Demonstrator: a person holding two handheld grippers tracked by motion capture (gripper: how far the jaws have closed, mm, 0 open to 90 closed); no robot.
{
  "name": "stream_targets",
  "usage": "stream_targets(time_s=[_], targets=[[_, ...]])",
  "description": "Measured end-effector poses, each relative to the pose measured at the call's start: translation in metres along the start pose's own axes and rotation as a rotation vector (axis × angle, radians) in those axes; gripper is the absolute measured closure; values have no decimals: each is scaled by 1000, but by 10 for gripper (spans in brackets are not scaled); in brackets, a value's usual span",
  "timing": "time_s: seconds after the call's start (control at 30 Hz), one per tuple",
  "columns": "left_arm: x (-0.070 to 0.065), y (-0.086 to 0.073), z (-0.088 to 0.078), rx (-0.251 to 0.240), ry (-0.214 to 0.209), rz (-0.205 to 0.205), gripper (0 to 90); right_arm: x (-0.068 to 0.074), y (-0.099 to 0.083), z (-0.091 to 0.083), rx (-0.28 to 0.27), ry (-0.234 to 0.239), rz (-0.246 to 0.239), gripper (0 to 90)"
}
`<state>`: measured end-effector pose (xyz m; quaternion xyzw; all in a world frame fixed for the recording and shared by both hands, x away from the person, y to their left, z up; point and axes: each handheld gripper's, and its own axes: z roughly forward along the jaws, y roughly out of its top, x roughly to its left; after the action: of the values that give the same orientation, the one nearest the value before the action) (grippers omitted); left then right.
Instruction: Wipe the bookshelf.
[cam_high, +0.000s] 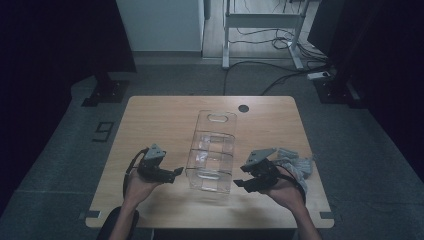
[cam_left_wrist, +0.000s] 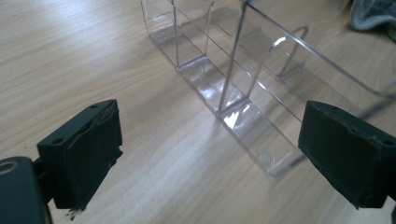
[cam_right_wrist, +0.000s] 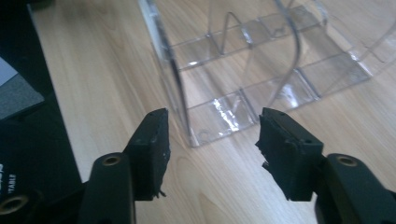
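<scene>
A clear plastic bin (cam_high: 212, 150) with dividers stands in the middle of the wooden table (cam_high: 155, 120), and nothing lies in it. My left gripper (cam_high: 176, 172) is just left of the bin's near corner, held in a hand and pointing at it. In the left gripper view its jaws (cam_left_wrist: 210, 149) stand wide open with only the bin's wall (cam_left_wrist: 243, 70) beyond them. My right gripper (cam_high: 242, 176) sits by the bin's near right corner. In the right gripper view it (cam_right_wrist: 212, 140) is open, with the bin's corner (cam_right_wrist: 187, 116) just ahead and nothing between the pads.
A pile of grey cloth pieces (cam_high: 295, 162) lies on the table behind the right hand, also seen as grey cloth (cam_left_wrist: 373, 14) past the bin. A dark cable hole (cam_high: 243, 108) marks the far edge. A desk frame (cam_high: 262, 20) and floor cables stand beyond the table.
</scene>
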<state>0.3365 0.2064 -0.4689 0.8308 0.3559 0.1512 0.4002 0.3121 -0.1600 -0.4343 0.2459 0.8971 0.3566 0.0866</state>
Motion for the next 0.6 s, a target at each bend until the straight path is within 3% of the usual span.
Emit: stream_targets(time_s=[0.2, 0.37, 0.47, 0.6], targets=[[-7, -5, -11, -21, -34, 0, 62, -10, -2, -5, -25, -25, 21, 391], [-18, -5, -13, -23, -67, 33, 66, -21, -1, 1, -49, -53, 45, 387], [-25, -3, -10, -29, -86, 58, 74, -30, 2, 13, -65, -59, 74, 369], [-28, -1, -5, -35, -95, 61, 98, -38, 6, 26, -78, -42, 90, 352]])
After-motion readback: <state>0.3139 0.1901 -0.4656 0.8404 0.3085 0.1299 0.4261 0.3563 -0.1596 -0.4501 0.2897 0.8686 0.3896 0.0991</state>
